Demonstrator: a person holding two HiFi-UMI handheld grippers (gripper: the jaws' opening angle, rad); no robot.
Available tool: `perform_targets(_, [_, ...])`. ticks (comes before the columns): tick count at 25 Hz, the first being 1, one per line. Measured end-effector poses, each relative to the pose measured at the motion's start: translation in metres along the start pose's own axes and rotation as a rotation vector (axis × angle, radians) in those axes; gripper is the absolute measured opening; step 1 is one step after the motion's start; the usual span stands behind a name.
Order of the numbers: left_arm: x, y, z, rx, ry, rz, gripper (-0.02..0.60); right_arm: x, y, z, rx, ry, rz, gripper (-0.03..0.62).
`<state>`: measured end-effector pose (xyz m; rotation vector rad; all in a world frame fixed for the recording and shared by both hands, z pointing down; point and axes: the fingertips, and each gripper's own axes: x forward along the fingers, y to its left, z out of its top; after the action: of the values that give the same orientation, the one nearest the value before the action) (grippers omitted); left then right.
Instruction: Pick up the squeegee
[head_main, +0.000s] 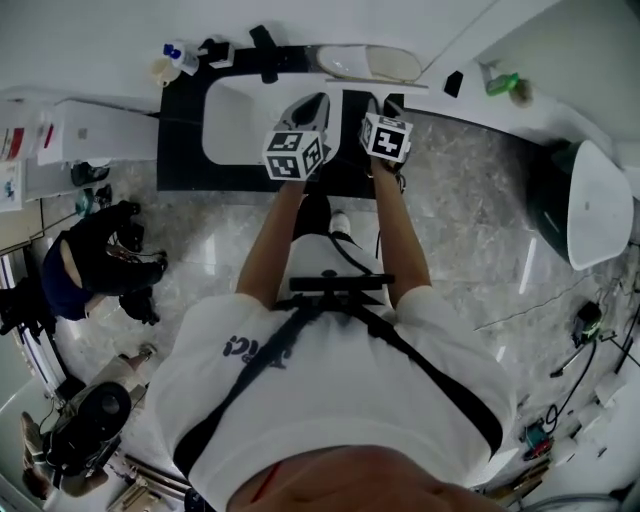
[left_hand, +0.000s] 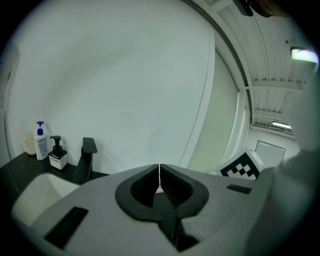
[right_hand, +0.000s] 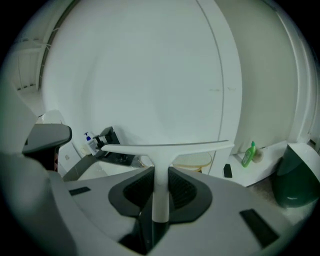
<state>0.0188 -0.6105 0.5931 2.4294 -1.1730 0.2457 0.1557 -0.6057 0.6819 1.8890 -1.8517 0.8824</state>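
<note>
The squeegee is white and T-shaped, its blade lying level across the right gripper view in front of a white wall. Its handle runs down between the dark pads of my right gripper, which is shut on it. In the head view my right gripper is held out over the right end of the black counter. My left gripper is beside it over the white basin. In its own view the left gripper is shut with nothing between its pads.
A black tap, a pump dispenser and a blue-capped bottle stand at the basin's back. A green bottle sits on the white ledge to the right, near a dark green bin. A dark bag lies on the floor to the left.
</note>
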Motion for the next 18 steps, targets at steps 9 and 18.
perform_targets(9, [-0.048, -0.029, 0.105, 0.242, -0.176, 0.059, 0.014, -0.109, 0.023, 0.114, -0.069, -0.334, 0.012, 0.091])
perform_targets(18, [-0.105, -0.051, 0.168, 0.346, -0.291, 0.135, 0.014, -0.223, 0.045, 0.191, -0.09, -0.609, 0.04, 0.091])
